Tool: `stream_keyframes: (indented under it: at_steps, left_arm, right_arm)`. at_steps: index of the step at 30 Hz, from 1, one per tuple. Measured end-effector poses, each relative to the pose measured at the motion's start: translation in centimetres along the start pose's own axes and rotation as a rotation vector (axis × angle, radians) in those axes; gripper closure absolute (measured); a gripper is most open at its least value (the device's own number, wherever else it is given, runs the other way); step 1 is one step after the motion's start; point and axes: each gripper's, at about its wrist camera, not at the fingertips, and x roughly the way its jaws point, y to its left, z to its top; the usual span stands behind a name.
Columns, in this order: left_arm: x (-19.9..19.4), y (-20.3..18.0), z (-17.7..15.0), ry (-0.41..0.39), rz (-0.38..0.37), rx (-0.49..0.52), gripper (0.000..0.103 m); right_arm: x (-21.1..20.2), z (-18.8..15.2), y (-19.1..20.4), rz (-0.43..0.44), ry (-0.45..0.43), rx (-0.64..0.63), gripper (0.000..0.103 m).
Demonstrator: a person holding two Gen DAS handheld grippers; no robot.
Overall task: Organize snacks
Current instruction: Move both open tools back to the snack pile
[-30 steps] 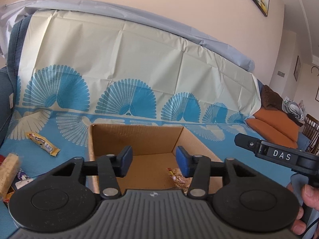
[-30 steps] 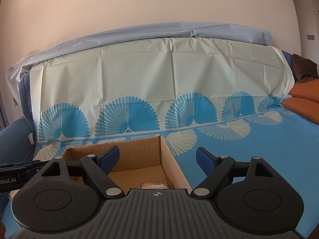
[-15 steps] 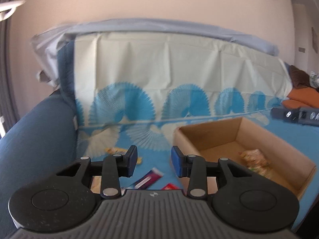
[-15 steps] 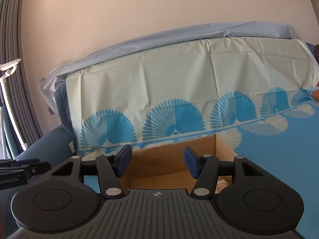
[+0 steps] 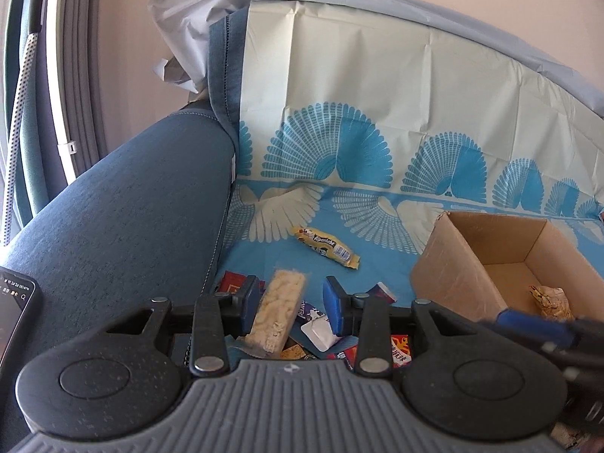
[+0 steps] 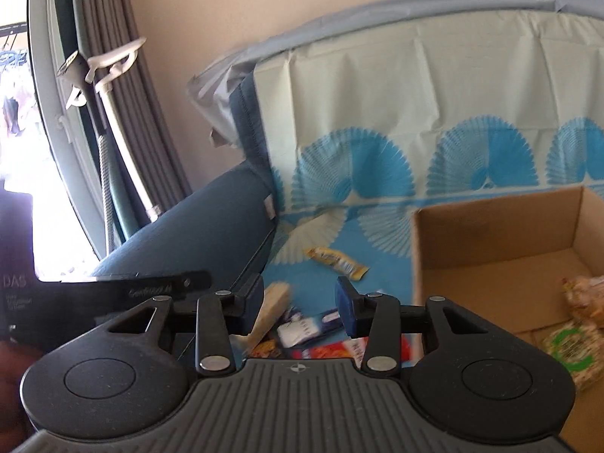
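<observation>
A pile of snack packets lies on the blue patterned cloth beside the sofa arm. A pale cereal bar leans on the pile, seen between the fingers of my open, empty left gripper, which hovers above it. A yellow candy bar lies further back. An open cardboard box stands to the right with a wrapped snack inside. My right gripper is open and empty over the same pile; the box holds two packets at its right.
The dark blue sofa arm rises on the left with a phone on it. The cloth-covered sofa back stands behind. A curtain and window are at far left. My left gripper body shows in the right wrist view.
Both grippers have swung left from over the box to the snack pile by the sofa arm. Both stay open and empty, the right one narrower than a second ago.
</observation>
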Motion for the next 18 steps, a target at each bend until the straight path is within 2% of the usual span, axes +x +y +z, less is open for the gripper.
stream_keyframes:
  at_steps: [4,6,9,10,15,18]
  left_arm:
    - [1.0,0.7,0.1,0.035,0.029,-0.039,0.062]
    - [1.4,1.1,0.2,0.048,0.040,-0.059,0.061]
    - [2.1,1.5,0.2,0.073,0.057,-0.079,0.061]
    - [2.4,1.6,0.2,0.083,0.061,-0.082,0.061]
    - [3.4,1.9,0.0,0.119,0.071,-0.080,0.061]
    - [4.0,2.2,-0.1,0.134,0.073,-0.080,0.060]
  right_arm:
    - [3.5,-1.6,1.4,0.012,0.114,0.021,0.054]
    - [5.2,-2.3,1.5,-0.016,0.163,0.057,0.044]
    - [7.9,-3.4,0.8,-0.072,0.235,0.151,0.039]
    - [8.7,-3.7,0.5,-0.091,0.250,0.182,0.038]
    - [12.3,-4.6,-0.4,-0.214,0.279,0.273,0.015]
    - [14.1,-4.7,-1.3,-0.296,0.282,0.324,0.012]
